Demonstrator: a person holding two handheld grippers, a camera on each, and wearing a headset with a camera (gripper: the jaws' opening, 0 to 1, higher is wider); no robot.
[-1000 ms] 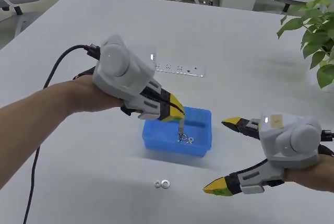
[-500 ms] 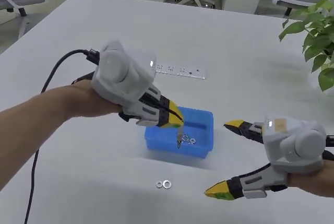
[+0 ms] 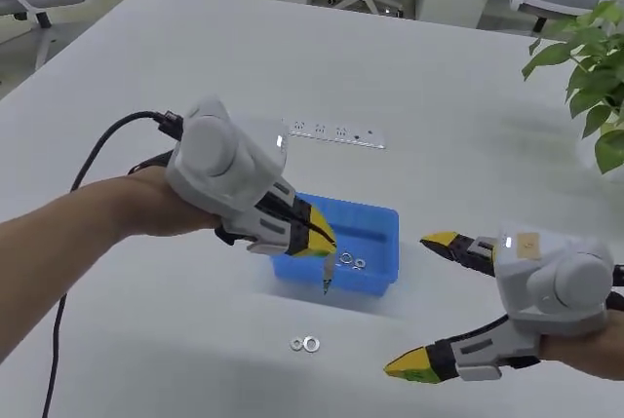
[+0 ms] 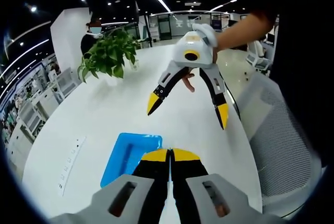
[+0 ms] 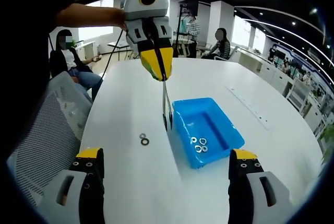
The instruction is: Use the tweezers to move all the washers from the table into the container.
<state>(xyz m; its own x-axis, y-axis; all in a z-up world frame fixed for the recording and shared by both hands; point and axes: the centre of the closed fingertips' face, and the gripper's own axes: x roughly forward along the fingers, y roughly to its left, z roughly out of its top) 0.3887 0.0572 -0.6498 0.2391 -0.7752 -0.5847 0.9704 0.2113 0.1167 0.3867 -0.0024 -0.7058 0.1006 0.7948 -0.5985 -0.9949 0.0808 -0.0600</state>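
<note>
My left gripper [image 3: 317,236] is shut on metal tweezers [image 3: 328,275], whose tips hang over the front wall of the blue container [image 3: 378,215]. In the right gripper view the tweezers [image 5: 166,104] point down beside the container [image 5: 211,121], apparently with nothing between the tips. Three washers [image 3: 352,261] lie inside the container. Two washers [image 3: 304,344] lie on the table in front of it, also seen as washers [image 5: 143,139]. My right gripper [image 3: 421,304] is open to the right of them, holding nothing.
A white power strip [image 3: 336,133] lies behind the container. A black cable [image 3: 97,160] trails from the left gripper. A potted plant [image 3: 585,67] stands at the right edge. Office chairs stand beyond the table's far edge.
The left gripper has drawn back toward me, carrying the tweezers' tips from the washers inside the container to its front wall. The right gripper has barely moved.
</note>
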